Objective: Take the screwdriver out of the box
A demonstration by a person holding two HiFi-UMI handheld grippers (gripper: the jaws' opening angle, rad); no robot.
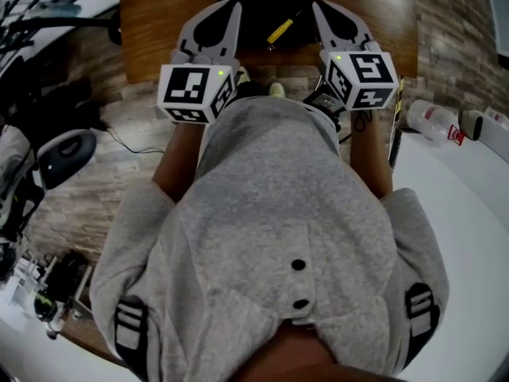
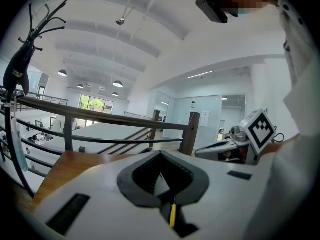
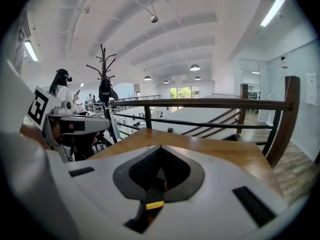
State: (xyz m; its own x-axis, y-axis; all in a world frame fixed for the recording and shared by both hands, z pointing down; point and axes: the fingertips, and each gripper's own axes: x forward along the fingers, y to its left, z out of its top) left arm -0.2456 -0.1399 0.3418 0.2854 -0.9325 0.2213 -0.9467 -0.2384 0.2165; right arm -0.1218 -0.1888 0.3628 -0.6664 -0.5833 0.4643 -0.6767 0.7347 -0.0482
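A yellow-handled screwdriver (image 1: 280,30) lies inside a black box (image 1: 246,10) at the middle of the wooden table (image 1: 159,22). My left gripper (image 1: 233,6) hangs over the box's left edge, jaws together with nothing between them. My right gripper (image 1: 318,6) is held over the box's right edge, also shut and empty. The screwdriver lies between the two tips, touching neither. In the left gripper view the shut jaws (image 2: 160,154) point across the table. The right gripper view shows its shut jaws (image 3: 161,148) over the tabletop (image 3: 235,154). The person's grey hoodie hides the table's near edge.
A dark railing (image 2: 100,116) runs behind the table. A clear bottle (image 1: 433,122) lies beside a white table (image 1: 461,189) on the right. Cables and equipment (image 1: 48,157) crowd the floor at the left. A coat stand (image 3: 104,89) stands beyond the table.
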